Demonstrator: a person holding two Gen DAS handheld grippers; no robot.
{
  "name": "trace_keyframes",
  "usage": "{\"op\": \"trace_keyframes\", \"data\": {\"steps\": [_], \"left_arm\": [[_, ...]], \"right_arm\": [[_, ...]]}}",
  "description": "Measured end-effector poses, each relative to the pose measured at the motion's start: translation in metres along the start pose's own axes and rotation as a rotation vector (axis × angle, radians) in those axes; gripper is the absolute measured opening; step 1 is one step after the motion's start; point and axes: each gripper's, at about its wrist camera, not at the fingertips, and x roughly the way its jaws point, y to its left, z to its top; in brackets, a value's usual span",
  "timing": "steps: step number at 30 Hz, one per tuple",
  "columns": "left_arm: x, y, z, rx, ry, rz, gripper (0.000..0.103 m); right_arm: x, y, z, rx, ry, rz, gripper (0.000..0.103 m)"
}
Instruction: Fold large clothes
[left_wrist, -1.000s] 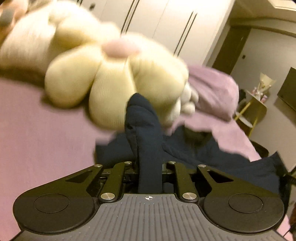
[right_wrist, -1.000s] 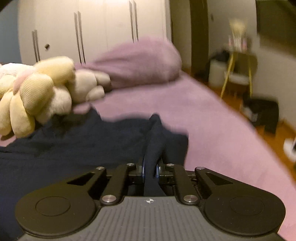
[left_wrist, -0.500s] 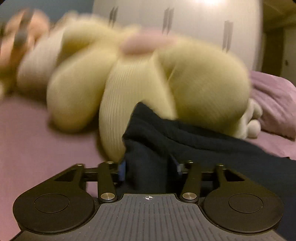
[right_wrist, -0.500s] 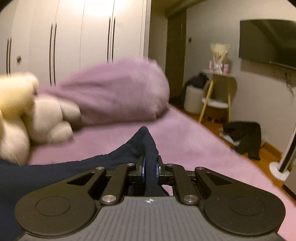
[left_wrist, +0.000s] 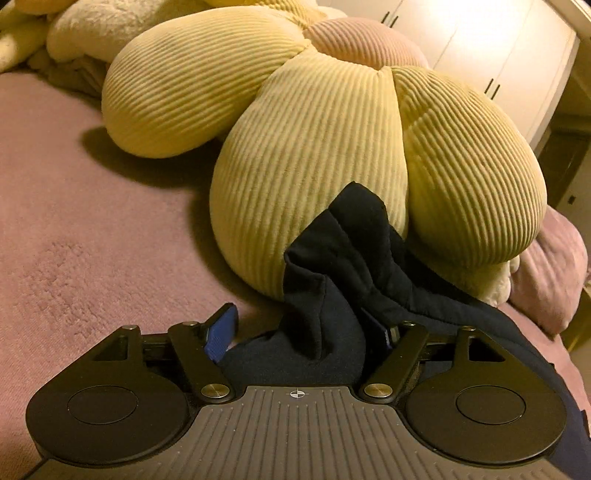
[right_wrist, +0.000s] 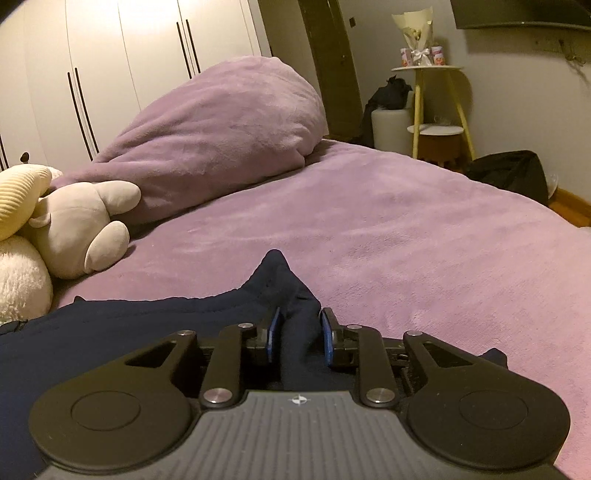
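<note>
Both jaws apart over navy garment on bed
Left gripper and right gripper straddle bunched corners of the soft, limp navy garment; best gripped at its thick hems.

We see one dark navy garment of thick, soft fabric spread low over the purple bedspread. One bunched corner stands up in folds, touching the bottom of the yellow ribbed flower cushion. The garment lies mostly flat, and another corner rises to a small peak, well short of the purple pillow.
</note>
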Motion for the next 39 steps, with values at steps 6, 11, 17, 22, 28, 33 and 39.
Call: {"op": "trace_keyframes", "data": {"steps": [6,11,17,22,28,33,39], "left_arm": [[-0.002,0.003,0.0,-0.015,0.002,-0.001,0.081],[-0.029,0.009,0.003,-0.034,0.028,0.057,0.095],[-0.107,0.019,-0.006,0.107,0.188,0.043,0.099],[-0.188,0.07,-0.045,0.058,0.362,-0.107,0.099],[-0.201,0.083,-0.054,-0.087,0.415,-0.163,0.096],[-0.193,0.077,-0.052,-0.139,0.439,-0.147,0.093],[-0.173,0.084,-0.048,-0.249,0.442,-0.142,0.081]], "right_arm": [[0.004,-0.007,-0.001,0.04,-0.005,0.025,0.025],[0.002,-0.018,0.003,0.112,0.002,0.07,0.031],[-0.027,-0.051,0.008,0.3,0.045,0.128,0.054],[-0.13,-0.09,-0.009,0.329,0.102,0.169,0.07],[-0.22,-0.165,-0.088,0.56,0.244,0.277,0.071],[-0.2,-0.162,-0.091,0.662,0.294,0.373,0.069],[-0.167,-0.146,-0.09,0.737,0.317,0.326,0.054]]}}
